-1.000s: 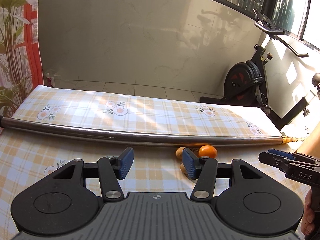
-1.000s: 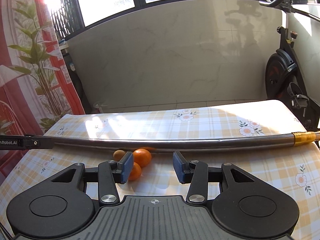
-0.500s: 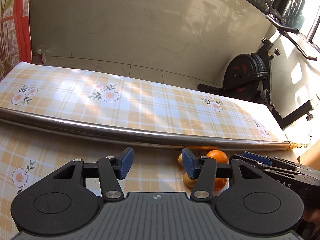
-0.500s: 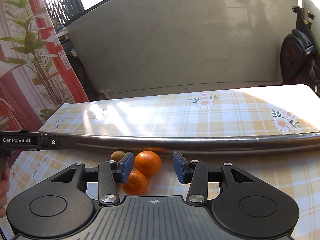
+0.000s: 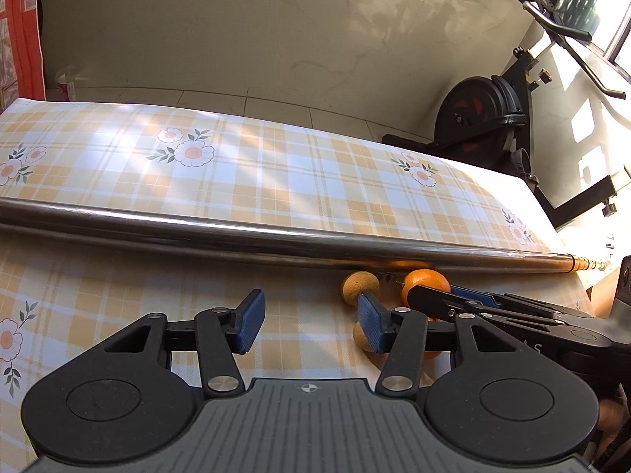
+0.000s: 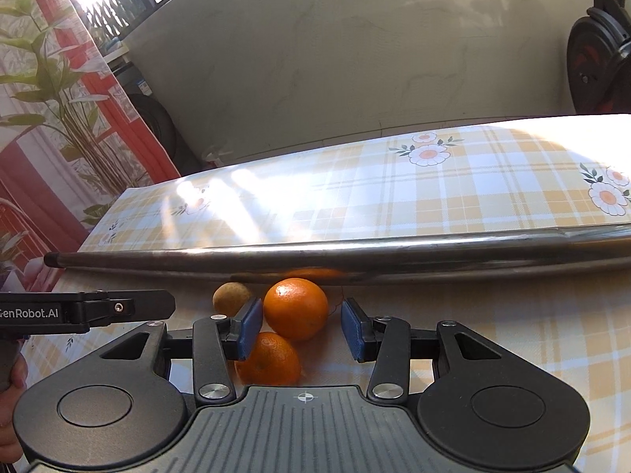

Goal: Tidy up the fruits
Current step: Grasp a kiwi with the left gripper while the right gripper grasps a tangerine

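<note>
On a plaid floral tablecloth (image 6: pixel 493 193), the right gripper (image 6: pixel 301 325) closes its jaws around an orange (image 6: pixel 295 307), pads not yet touching it; a second orange (image 6: pixel 270 358) lies nearer the camera. The left gripper (image 5: pixel 307 321) stands open and empty. A brown fruit (image 6: pixel 230 297) sits left of the orange, just before a steel pole (image 6: pixel 355 258).

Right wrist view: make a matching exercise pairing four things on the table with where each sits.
Things:
1. far orange
2. near orange
3. brown fruit
4. metal pole

Places:
A. lying across the tablecloth behind the fruit
B. between the right gripper pads, jaws closing
C. left of the far orange, by the pole
D. closest to the camera, under the left pad

Pairs: 1-B, 2-D, 3-C, 4-A
</note>
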Motion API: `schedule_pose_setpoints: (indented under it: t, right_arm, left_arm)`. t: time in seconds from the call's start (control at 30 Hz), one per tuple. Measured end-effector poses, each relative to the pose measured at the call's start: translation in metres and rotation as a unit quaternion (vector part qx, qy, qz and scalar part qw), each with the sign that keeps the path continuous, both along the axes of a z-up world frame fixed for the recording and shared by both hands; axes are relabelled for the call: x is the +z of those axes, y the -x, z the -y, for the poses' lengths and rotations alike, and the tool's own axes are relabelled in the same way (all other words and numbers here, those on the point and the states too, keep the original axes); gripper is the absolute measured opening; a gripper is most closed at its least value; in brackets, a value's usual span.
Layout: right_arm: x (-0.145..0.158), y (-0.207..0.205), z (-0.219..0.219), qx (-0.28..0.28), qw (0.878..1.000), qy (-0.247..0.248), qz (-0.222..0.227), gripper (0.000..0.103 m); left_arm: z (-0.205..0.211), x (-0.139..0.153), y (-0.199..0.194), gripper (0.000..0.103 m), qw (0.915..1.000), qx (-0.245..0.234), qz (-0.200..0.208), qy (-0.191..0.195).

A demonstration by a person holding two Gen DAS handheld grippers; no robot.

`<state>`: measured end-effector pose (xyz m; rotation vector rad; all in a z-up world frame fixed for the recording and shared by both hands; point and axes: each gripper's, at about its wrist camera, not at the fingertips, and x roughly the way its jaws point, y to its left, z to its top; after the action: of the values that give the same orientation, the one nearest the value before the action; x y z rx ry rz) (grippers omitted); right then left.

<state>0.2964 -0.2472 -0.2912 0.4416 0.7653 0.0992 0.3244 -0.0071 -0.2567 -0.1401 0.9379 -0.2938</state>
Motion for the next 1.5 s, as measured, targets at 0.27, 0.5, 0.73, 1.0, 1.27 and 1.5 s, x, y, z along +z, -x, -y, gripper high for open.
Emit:
schedule_pose_setpoints:
  t: [0.27,0.5,0.73,1.0,1.27,1.5]
  right_arm:
    - [0.012,0.026,0.012,-0.029,0.999,-0.016,0.015,0.034]
    - [0.017,0.077,0.027,-0.069,0.997,-0.018,0.013,0.034]
    - [0.018,0.103,0.038,-0.092,0.995,-0.023,0.010,0.034]
    - [0.019,0.105,0.037,-0.093,0.995,-0.026,0.008,0.034]
    - [0.014,0.109,0.037,-0.094,0.995,-0.040,0.008,0.034]
    - [0.010,0.117,0.040,-0.105,0.993,-0.046,0.002,0.034]
  left_arm:
    - [0.009,-0.010,-0.004,0.046,0.9997,-0.017,-0.017,0.005]
    - [0.012,-0.022,-0.014,0.046,0.9973,0.007,-0.047,0.056]
    - [0.026,-0.025,-0.013,0.045,0.9969,-0.010,-0.053,0.057]
    - [0.033,-0.028,-0.010,0.043,0.9958,-0.021,-0.065,0.060]
    - [0.024,-0.032,-0.003,0.043,0.9960,-0.019,-0.065,0.058]
    - [0.029,-0.030,-0.002,0.044,0.9971,-0.025,-0.058,0.044]
